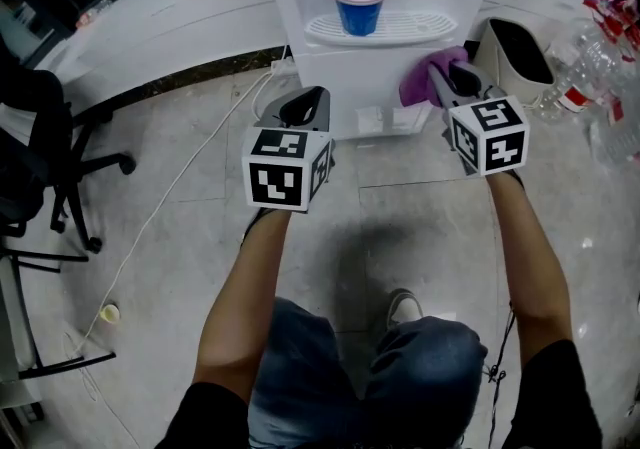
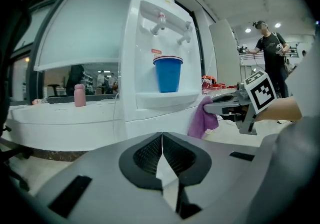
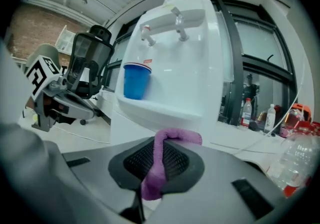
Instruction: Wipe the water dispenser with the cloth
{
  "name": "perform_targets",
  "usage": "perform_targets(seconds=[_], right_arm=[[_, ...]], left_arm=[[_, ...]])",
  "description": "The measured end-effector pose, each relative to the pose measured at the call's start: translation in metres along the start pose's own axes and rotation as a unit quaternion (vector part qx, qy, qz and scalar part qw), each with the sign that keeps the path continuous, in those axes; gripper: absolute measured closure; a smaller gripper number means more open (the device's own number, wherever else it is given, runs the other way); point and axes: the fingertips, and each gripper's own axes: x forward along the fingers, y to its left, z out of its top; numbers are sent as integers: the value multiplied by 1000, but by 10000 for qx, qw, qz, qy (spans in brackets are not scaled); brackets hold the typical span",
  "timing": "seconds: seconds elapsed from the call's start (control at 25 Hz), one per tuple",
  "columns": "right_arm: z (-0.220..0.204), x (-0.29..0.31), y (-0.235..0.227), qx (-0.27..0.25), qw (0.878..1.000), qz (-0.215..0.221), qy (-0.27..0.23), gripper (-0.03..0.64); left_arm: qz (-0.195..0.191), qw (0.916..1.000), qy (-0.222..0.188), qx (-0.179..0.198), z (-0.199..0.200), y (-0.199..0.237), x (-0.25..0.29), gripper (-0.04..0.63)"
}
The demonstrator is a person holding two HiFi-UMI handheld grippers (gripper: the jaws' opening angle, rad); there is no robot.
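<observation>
Holding both arms forward, I pinch the cloth [image 1: 422,80] in my right claw [image 3: 154,164] by the water dispenser [image 1: 385,67]. My left claw [image 2: 161,157] is pressed together, empty.

Grey left claw [image 1: 303,102], black ribbed pads [image 2: 149,155], white cube [image 1: 285,169] with black square markers; right claw [image 1: 452,83] same build, own cube [image 1: 490,134]. Person wears black short sleeves [image 1: 562,387], blue jeans [image 1: 420,362], grey shoe [image 1: 403,305].

The tall white plastic water dispenser [image 1: 345,87] runs off our head view's upper edge, and our right gripper [image 1: 440,73] covers part of the soft purple cloth [image 1: 416,87].
</observation>
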Motion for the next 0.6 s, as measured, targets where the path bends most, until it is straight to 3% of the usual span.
perform_targets(seconds=[0.28,0.6], right_arm=[[14,6,74,-27,9977,595,-315,584],[-17,47,153,45,9930,1171,-129,583]], left_arm=[[98,9999,36,-57,-17,14,-14,569],[188,9997,151,-82,-49,25,-26,569]])
